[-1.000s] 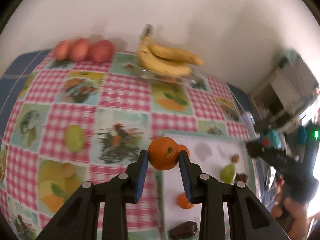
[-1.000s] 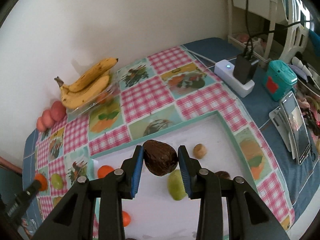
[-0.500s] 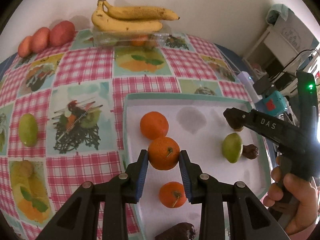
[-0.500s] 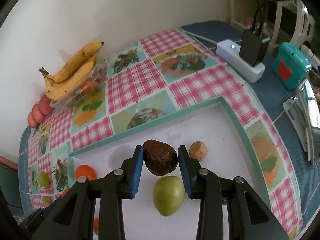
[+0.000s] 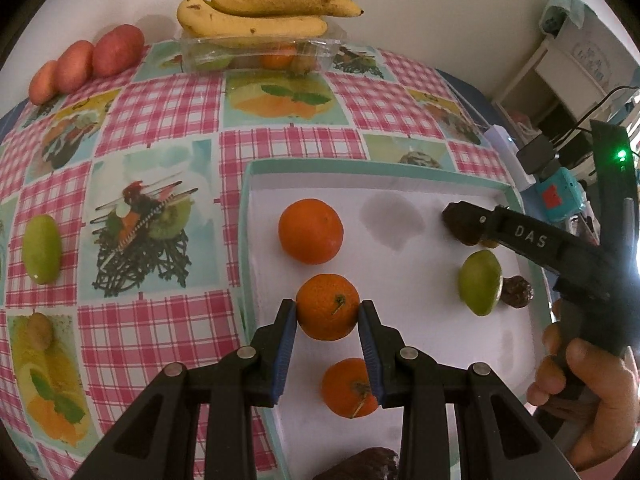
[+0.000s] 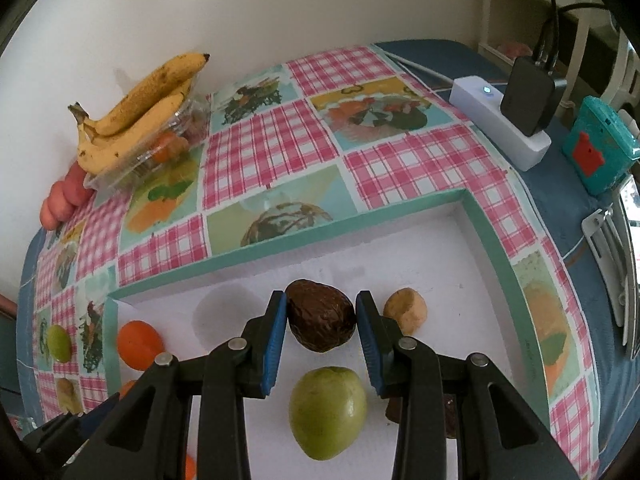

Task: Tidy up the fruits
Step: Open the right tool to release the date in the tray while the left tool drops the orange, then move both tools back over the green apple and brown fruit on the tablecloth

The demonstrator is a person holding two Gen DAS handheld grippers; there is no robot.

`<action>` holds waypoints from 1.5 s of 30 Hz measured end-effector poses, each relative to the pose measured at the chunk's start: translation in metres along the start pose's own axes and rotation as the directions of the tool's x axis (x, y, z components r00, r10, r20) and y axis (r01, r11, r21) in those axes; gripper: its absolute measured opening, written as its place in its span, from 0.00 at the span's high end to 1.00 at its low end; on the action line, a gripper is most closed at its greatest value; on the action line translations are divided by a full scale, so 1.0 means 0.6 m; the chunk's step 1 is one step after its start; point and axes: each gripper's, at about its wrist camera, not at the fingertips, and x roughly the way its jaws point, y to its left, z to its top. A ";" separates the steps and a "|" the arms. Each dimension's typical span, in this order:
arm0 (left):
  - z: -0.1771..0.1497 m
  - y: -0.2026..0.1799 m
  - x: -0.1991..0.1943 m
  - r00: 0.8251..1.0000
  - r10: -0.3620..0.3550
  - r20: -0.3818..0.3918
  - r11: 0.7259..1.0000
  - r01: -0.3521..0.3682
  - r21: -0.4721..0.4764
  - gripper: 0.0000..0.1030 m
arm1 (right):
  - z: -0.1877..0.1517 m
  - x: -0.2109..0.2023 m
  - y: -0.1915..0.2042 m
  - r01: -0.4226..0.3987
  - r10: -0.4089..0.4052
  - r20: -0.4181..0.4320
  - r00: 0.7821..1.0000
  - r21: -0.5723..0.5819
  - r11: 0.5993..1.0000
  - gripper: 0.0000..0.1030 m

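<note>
My left gripper (image 5: 327,308) is shut on a tangerine (image 5: 328,306) and holds it over the white tray (image 5: 400,169), between two other tangerines (image 5: 311,230) (image 5: 349,387). My right gripper (image 6: 321,322) is shut on a dark wrinkled brown fruit (image 6: 322,321) over the tray's right part (image 6: 490,236); it also shows in the left wrist view (image 5: 464,224). A green fruit (image 6: 327,412) lies just below it and a small tan fruit (image 6: 405,310) to its right.
Bananas (image 5: 256,16) lie on a clear plastic box (image 5: 260,54) by the wall, with red fruits (image 5: 86,62) to their left. A green fruit (image 5: 41,249) lies on the checked cloth. A power strip (image 6: 500,120) and teal box (image 6: 600,152) sit at the right.
Both grippers have moved forward and down over the tray with their fruits still held. The tray and its fruits look closer in both views.
</note>
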 end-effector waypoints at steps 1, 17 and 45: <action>0.000 0.000 0.002 1.000 0.002 -0.002 1.000 -0.002 -0.001 0.67 | 0.000 0.000 -0.001 -0.003 0.003 -0.001 1.000 0.003 1.000 0.64; 0.005 0.002 -0.010 0.999 -0.031 -0.016 0.999 0.031 -0.037 0.62 | 0.010 -0.025 -0.008 0.027 -0.027 -0.003 1.000 0.021 0.999 0.57; 0.016 0.252 -0.166 0.906 0.412 0.091 0.874 -0.365 -0.321 0.00 | -0.019 -0.071 0.104 0.056 -0.063 -0.029 0.998 -0.204 0.977 0.15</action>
